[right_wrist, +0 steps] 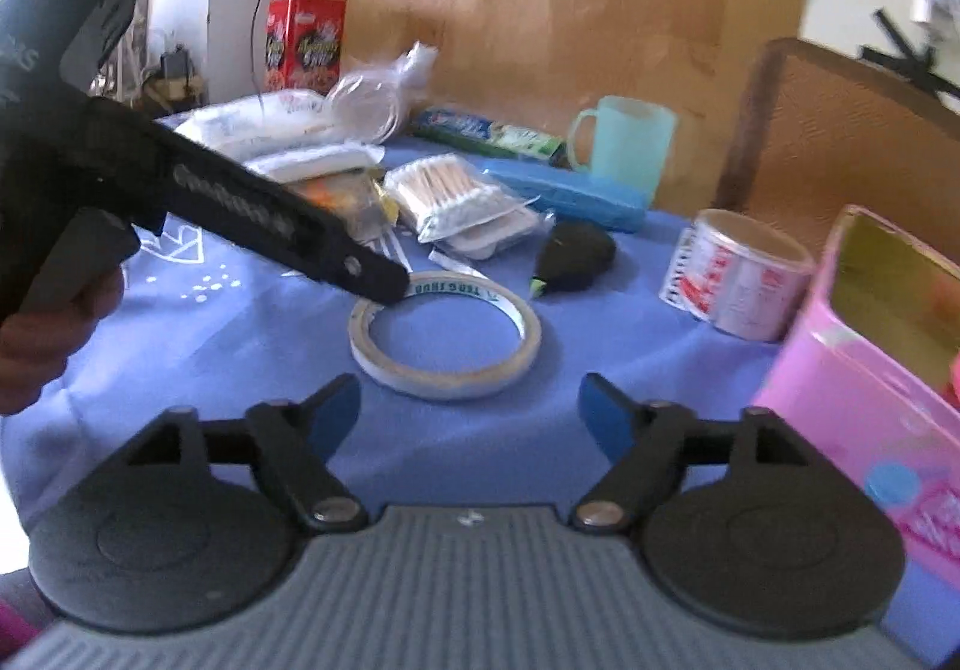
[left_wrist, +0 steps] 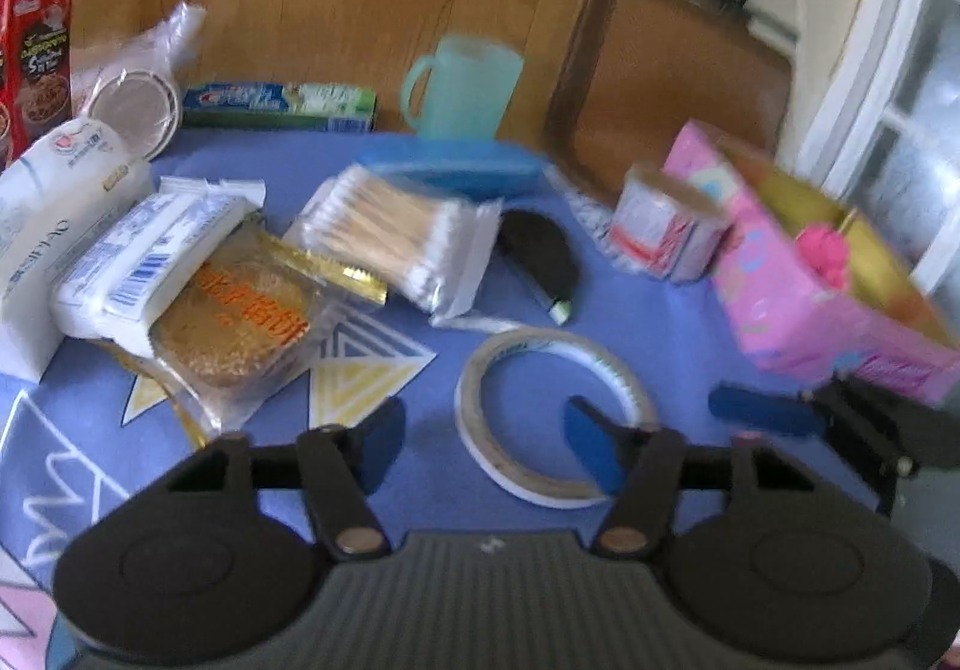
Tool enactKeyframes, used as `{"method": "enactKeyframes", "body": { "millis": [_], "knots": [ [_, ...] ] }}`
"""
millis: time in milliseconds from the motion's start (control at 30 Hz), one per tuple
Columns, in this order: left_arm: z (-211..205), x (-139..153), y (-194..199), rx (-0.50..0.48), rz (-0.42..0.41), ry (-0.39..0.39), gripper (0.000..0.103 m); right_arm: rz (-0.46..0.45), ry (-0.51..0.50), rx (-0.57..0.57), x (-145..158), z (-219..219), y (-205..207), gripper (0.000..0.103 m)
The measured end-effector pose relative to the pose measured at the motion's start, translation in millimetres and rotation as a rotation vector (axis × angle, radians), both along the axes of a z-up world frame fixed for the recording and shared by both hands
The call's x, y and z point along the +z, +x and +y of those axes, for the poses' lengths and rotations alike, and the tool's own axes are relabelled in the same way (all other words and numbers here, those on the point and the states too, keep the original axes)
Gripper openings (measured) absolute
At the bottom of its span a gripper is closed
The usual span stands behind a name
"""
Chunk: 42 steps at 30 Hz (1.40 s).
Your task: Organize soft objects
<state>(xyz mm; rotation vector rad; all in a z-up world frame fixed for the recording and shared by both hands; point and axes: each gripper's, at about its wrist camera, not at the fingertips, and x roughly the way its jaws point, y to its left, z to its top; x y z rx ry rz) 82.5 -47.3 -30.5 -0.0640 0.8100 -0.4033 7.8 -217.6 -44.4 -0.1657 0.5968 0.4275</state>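
Starting well left of the tape roll (left_wrist: 552,412) on the blue-clothed desk (left_wrist: 648,310): a white tissue pack (left_wrist: 150,250), leaning on a gold-wrapped cake (left_wrist: 234,322). Probably light and squashy, so best pinched across the narrow width, gently, to avoid crushing. Just beyond the roll and slightly left, a cotton swab bag (left_wrist: 390,238), lying flat. Likely light, with slippery film and stiff sticks inside; better taken across the middle of the bundle than by the loose sealed end. Over the roll itself, the left tool (left_wrist: 486,445), jaws apart and astride the ring's near-left wall, one finger outside and one inside; a strip of cloth visible between the outer pad and the rim, so apparently not yet pressing. Beyond the roll to the right, a black pouch (left_wrist: 540,256), then a small wrapped tub (left_wrist: 666,226). Further right, a pink box (left_wrist: 810,298), open-topped and tilted, judged the place for soft things. Just right of the roll and beside that box, the right tool (right_wrist: 471,418), spread wide with nothing between the fingers. Only from the right wrist view: the left tool side-on, its tip at the roll's far-left rim, and a hand (right_wrist: 54,334) on its grip. Only from the left wrist view: the tissue pack in full and something pink inside the box.
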Motion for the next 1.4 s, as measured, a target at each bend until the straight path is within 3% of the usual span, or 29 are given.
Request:
{"method": "enactKeyframes", "body": {
  "millis": [133,200,300,467,633,700,767,867,933,1000,1067,1100,1233,1400],
  "knots": [
    [-10,-4,3,-0.021,-0.021,0.026,0.03,0.101,0.059,0.042,-9,2,33,0.083],
    [-13,-3,-3,-0.01,-0.039,0.045,0.03,0.105,0.082,0.052,-9,5,35,0.08],
    [-10,4,-12,-0.01,-0.038,-0.002,0.03,0.079,0.114,0.04,-7,3,22,0.079],
    [-43,40,-24,-0.108,-0.142,-0.031,0.03,-0.104,0.097,-0.035,12,-19,-11,0.079],
    [-117,73,-19,-0.256,-0.244,-0.036,0.03,-0.289,0.035,-0.208,34,-59,-32,0.079],
    [-148,80,-16,-0.298,-0.273,-0.053,0.035,-0.316,0.03,-0.285,40,-81,-32,0.079],
    [-169,82,-18,-0.329,-0.287,-0.064,0.047,-0.317,0.038,-0.356,42,-103,-27,0.079],
    [-177,75,-28,-0.326,-0.305,-0.054,0.056,-0.32,0.005,-0.532,36,-134,-14,0.08],
    [-163,66,-34,-0.325,-0.299,-0.052,0.057,-0.285,0.012,-0.612,31,-151,-8,0.082],
    [-139,56,-37,-0.303,-0.302,-0.04,0.059,-0.267,0.081,-0.651,27,-165,-12,0.082],
    [-108,46,-40,-0.255,-0.285,-0.023,0.061,-0.267,0.143,-0.659,27,-170,-18,0.076],
    [-88,40,-42,-0.228,-0.27,-0.02,0.061,-0.273,0.166,-0.649,28,-168,-20,0.065],
    [-9,19,-45,-0.045,-0.219,0.007,0.061,-0.296,0.215,-0.521,37,-143,-13,0.032],
    [69,4,-46,0.163,-0.241,0.052,0.062,-0.179,0.243,-0.258,40,-80,26,0.029]
  ]
}}
